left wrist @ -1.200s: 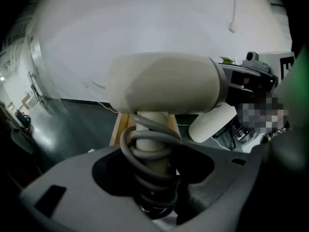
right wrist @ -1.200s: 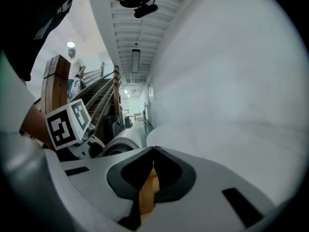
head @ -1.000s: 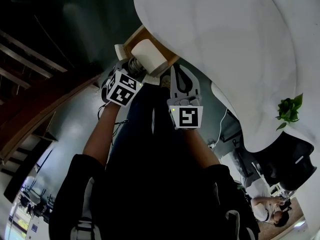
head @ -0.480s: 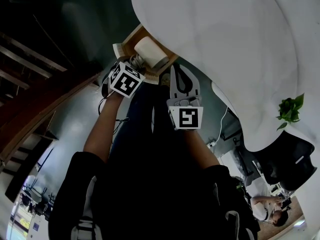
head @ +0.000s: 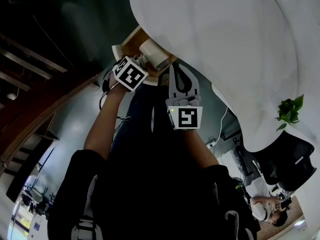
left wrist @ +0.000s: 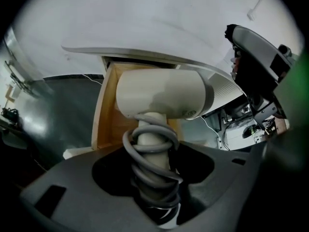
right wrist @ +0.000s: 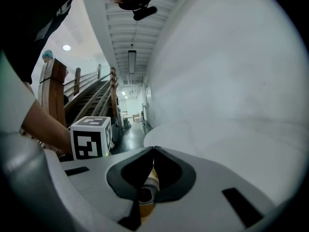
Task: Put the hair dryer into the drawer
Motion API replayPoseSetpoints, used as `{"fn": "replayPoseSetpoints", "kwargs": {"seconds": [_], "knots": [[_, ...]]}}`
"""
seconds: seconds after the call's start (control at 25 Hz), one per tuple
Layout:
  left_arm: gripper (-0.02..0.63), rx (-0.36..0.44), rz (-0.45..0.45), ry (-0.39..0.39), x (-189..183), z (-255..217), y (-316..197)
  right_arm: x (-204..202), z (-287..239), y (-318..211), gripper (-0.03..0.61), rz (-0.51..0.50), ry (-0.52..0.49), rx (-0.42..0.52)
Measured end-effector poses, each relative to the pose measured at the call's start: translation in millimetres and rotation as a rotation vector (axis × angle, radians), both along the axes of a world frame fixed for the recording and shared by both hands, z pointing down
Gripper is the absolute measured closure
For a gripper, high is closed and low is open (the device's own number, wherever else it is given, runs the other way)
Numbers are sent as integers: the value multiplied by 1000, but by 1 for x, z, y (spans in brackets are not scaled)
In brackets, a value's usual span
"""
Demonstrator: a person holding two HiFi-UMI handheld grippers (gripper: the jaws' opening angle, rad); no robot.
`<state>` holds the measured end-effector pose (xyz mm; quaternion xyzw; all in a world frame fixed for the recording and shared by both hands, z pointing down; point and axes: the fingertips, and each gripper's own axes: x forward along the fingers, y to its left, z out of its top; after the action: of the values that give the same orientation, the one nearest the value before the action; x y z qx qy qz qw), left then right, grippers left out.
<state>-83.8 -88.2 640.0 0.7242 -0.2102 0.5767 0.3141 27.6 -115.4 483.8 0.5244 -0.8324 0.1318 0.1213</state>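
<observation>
A cream hair dryer (head: 155, 54) with a grey cord wound round its handle is held by my left gripper (head: 143, 63), which is shut on the handle. It hangs over the open wooden drawer (head: 131, 39) under the white table (head: 225, 34). In the left gripper view the dryer (left wrist: 164, 93) fills the middle, its wrapped handle sits between the left gripper's (left wrist: 153, 175) jaws, and the drawer's wooden inside (left wrist: 109, 110) lies behind it. Beside the drawer's front, my right gripper (head: 173, 69) has its tips together and holds nothing. In its own view the right gripper (right wrist: 153, 150) is shut.
The white tabletop curves over the drawer and off to the right. A wooden stair rail (head: 30, 109) runs along the left over dark floor. A green plant (head: 289, 109), a black chair (head: 292, 159) and a person (head: 265, 206) are at the lower right.
My left gripper has carried the hair dryer closer to the drawer and tipped it downward. The right gripper has stayed where it was.
</observation>
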Motion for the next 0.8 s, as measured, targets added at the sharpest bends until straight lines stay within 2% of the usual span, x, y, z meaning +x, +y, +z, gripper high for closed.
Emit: {"fn": "replayPoseSetpoints", "kwargs": {"seconds": [0.32,0.52,0.8], "knots": [[373,-60,-3,-6,5,2,-7,5,-2,-8,555,22,-17,3],[371,-112,22,-27,11,6,-6,10,2,-9,555,10,4,-27],[371,-105,46,-16,24,3,-26,12,3,-14,555,18,4,-30]]}}
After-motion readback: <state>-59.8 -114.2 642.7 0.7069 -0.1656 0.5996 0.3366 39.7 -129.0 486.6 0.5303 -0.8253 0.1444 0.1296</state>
